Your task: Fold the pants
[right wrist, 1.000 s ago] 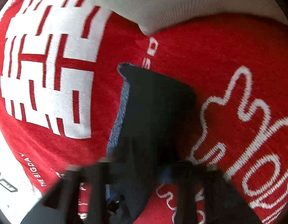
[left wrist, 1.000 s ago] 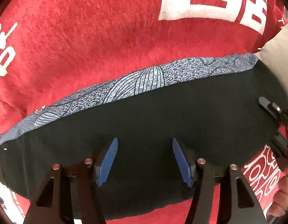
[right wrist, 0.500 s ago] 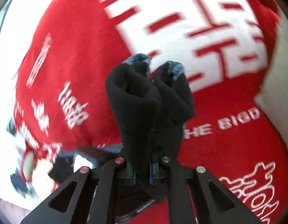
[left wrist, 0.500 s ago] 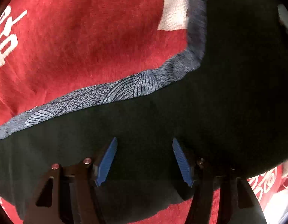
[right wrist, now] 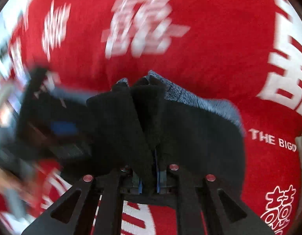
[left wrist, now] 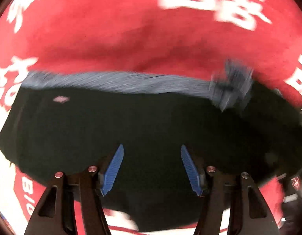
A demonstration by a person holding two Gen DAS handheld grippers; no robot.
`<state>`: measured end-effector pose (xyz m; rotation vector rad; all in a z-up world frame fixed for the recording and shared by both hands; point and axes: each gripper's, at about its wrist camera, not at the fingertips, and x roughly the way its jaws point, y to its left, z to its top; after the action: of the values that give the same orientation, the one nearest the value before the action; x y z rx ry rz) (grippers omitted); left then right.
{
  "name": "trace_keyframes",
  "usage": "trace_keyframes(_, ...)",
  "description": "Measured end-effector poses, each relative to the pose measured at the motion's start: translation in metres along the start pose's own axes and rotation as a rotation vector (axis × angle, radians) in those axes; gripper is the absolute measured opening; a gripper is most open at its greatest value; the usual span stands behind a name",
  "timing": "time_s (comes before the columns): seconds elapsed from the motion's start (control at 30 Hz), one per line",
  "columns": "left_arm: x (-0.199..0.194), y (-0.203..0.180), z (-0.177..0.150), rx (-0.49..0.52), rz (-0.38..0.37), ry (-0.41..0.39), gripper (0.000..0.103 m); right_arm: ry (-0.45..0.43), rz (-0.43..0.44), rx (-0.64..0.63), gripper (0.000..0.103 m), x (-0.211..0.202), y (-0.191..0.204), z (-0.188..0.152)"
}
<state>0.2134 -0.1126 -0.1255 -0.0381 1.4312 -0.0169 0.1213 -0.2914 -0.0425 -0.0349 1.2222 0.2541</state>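
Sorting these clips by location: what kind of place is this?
Probably a home, perhaps a bed, though no furniture shows. A soft red blanket with white lettering fills both views, and the black pants lie on it, one end pinched in the right gripper.

My left wrist view looks forward along the left tongs [left wrist: 152, 169], close down over the pants [left wrist: 151, 129] on the red blanket [left wrist: 121, 35]. My right wrist view looks along the right tongs [right wrist: 149, 178], pressed right against bunched pants [right wrist: 131, 121]. Both views share the pants, their grey band [left wrist: 119, 82] and the blanket [right wrist: 209, 49].
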Motion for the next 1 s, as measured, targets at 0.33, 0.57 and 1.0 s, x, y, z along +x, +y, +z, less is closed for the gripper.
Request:
trace_keyframes(0.33, -0.015, 0.050, -0.001, 0.005, -0.087, 0.038, 0.063, 0.025, -0.109, -0.194, 0.049, -0.006, 0.050, -0.025)
trace_keyframes(0.57, -0.052, -0.007, 0.011, 0.140, -0.244, 0.025, 0.086, -0.023, -0.133, 0.116, 0.059, -0.051, -0.043, -0.012)
trace_keyframes(1.0, -0.019, -0.067, 0.034, 0.214, -0.324, 0.129, 0.086, 0.085, 0.053, 0.337, 0.061, -0.023, -0.080, -0.038)
